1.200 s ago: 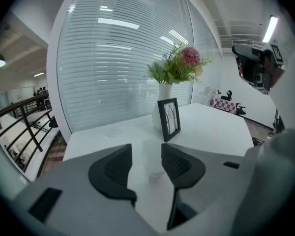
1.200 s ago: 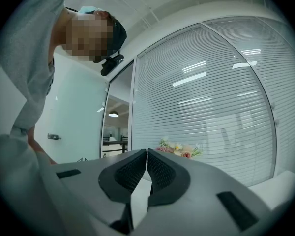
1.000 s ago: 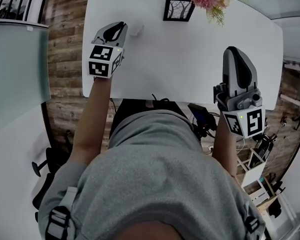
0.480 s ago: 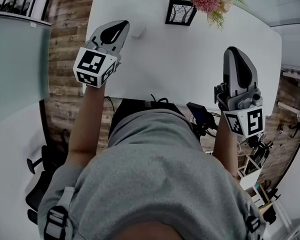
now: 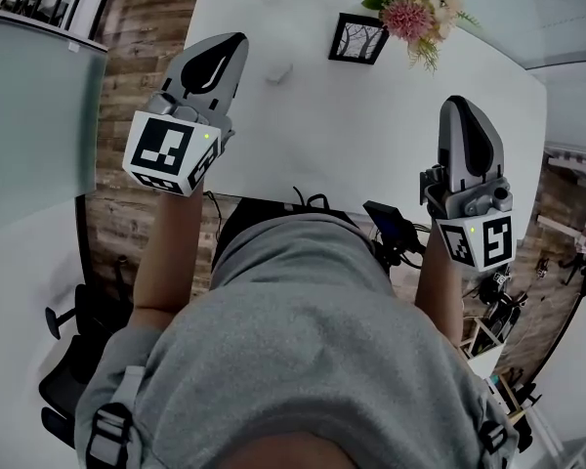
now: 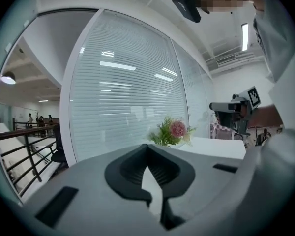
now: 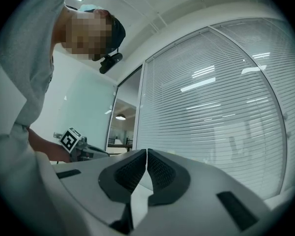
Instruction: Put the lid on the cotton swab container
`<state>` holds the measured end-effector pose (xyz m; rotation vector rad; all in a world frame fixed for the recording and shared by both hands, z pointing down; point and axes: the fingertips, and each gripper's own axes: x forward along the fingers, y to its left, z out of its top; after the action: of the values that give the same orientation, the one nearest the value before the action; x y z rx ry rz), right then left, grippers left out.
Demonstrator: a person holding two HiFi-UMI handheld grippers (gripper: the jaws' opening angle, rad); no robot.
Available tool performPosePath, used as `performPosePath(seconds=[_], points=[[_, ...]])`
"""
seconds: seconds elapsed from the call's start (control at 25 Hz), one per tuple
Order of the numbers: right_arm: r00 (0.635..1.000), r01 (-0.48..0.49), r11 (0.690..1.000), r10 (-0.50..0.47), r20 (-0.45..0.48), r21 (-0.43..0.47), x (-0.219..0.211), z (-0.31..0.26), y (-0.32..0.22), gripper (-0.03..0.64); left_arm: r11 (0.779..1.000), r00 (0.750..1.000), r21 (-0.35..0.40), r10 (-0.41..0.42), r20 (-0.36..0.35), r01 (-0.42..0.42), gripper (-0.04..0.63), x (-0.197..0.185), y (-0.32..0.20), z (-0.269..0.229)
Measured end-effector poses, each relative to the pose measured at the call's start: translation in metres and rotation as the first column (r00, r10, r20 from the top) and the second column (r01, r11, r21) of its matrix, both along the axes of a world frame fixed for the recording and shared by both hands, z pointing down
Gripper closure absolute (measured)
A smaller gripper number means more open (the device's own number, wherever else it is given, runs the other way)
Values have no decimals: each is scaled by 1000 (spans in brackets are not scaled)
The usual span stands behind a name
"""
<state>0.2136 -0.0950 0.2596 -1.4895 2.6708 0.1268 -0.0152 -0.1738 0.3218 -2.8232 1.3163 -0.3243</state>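
Note:
A small white container [image 5: 278, 72] stands on the white table [image 5: 371, 115], too small for me to tell how its lid sits. My left gripper [image 5: 236, 39] is raised above the table's left edge, just left of the container and clear of it. Its jaws are shut and empty, with the tips meeting in the left gripper view [image 6: 147, 145]. My right gripper [image 5: 456, 100] hangs over the table's right front edge, also shut on nothing [image 7: 146, 151]. Both grippers point level across the room, so neither gripper view shows the container.
A black picture frame [image 5: 358, 39] and a vase of pink flowers [image 5: 410, 6] stand at the table's far side. The flowers [image 6: 171, 131] also show past the left jaws. Glass walls with blinds surround the table, and a wooden floor and cables lie below its front edge.
My left gripper has risen toward the head camera and drawn away from the small white container. The right gripper has stayed in place.

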Motion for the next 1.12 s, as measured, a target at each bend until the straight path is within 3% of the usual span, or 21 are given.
performPosePath(seconds=[0.36, 0.68, 0.88, 1.12], points=[[1000, -28, 999, 28, 6, 41, 0, -12, 0, 589, 995, 996, 75, -58, -65, 63, 589, -25, 15, -42], [1000, -24, 998, 24, -1, 51, -10, -16, -2, 589, 994, 994, 82, -70, -87, 77, 589, -35, 18, -52], [1000, -30, 998, 30, -6, 51, -13, -17, -1, 589, 994, 986, 84, -60, -153, 73, 589, -41, 20, -65], [999, -36, 999, 36, -3, 41, -13, -15, -2, 589, 991, 987, 112, -60, -151, 77, 589, -44, 19, -77]])
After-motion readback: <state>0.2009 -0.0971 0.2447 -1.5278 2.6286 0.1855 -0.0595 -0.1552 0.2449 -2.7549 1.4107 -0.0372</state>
